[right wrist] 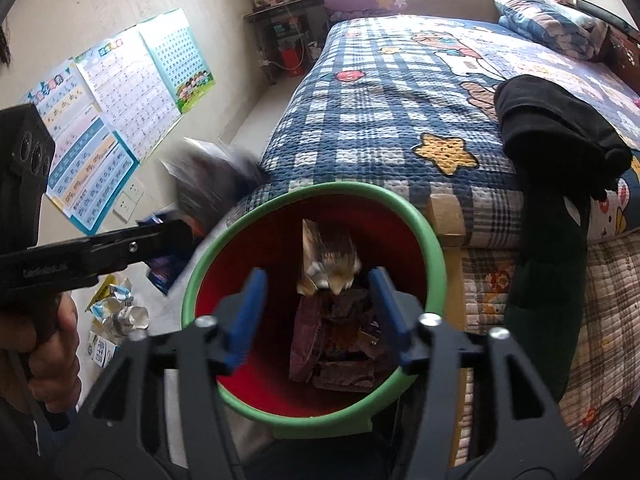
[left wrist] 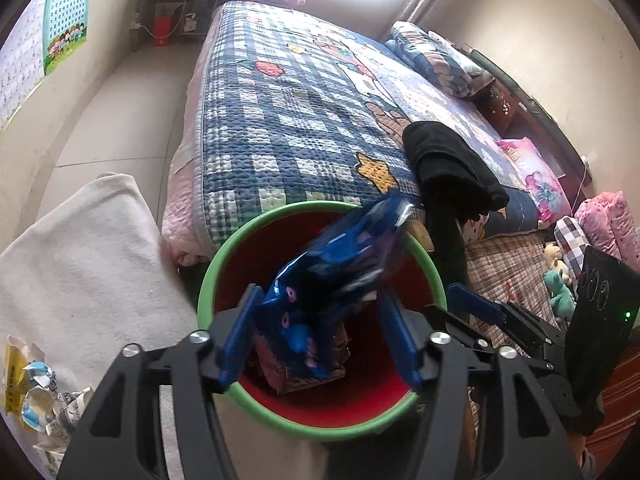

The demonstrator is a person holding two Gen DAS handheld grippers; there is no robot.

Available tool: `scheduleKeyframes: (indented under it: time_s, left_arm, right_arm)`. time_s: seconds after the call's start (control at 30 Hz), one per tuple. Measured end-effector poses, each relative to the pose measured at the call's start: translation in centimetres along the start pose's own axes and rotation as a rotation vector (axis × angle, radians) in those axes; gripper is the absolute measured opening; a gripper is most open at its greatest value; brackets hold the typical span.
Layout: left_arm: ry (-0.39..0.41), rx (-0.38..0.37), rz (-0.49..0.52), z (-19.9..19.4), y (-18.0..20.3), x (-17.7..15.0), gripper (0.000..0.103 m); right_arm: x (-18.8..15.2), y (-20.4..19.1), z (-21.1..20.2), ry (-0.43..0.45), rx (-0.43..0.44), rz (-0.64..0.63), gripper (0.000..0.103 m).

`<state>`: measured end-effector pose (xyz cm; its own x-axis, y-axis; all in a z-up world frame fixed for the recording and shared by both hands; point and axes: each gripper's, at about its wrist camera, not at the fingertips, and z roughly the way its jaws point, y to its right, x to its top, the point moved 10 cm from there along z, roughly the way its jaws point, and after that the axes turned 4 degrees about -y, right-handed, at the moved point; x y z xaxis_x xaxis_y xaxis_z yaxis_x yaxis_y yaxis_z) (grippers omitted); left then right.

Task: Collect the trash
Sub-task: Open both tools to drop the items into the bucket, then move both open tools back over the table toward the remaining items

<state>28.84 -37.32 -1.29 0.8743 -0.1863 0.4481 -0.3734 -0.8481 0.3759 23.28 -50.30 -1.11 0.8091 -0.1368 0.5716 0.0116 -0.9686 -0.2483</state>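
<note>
Hovering over the green-rimmed red bin (left wrist: 224, 264) beside the bed (left wrist: 280, 120), the left tongs (left wrist: 316, 340) stand spread, a blurred blue wrapper (left wrist: 336, 264) loose between them; the right tongs (right wrist: 318, 312) gape too, a crumpled brown wrapper (right wrist: 328, 260) between them above trash in the bin

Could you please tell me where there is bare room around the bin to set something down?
The checked quilt is bare between the black garment and the bed's left edge. Grey floor lies free between bed and wall. The bin is crowded with wrappers, and crumpled packets litter the floor left of it.
</note>
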Motion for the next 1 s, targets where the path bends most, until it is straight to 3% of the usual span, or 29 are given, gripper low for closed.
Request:
scheduleKeyframes:
  time_s: [0.2,0.4,0.6,0.77,1.0]
  left_arm:
    - [0.023,0.001,-0.021,-1.0,-0.7,-0.1,0.079]
    - [0.067,0.051,-0.057,-3.1,-2.7,-0.4,0.093]
    - [0.100,0.104,-0.085,-5.7,-5.3,-2.0,0.095]
    - [0.119,0.156,-0.076,-8.0,-7.4,-3.8,0.095]
    - [0.152,0.197,-0.146,-12.1,-12.0,-6.9,0.095]
  right_arm:
    - [-0.3,-0.1,-0.4,0.004,-0.003,0.004,0.065]
    - [-0.3,-0.9,-1.4,0.022,-0.016,-0.003,0.078]
    - [-0.4,-2.6,-2.6,0.046,-0.040,-0.027,0.097]
    - [-0.6,-5.0,-3.1,0.048,-0.045,-0.071,0.098]
    - [-1.4,-10.0,-2.9,0.045,-0.009,-0.132,0.098]
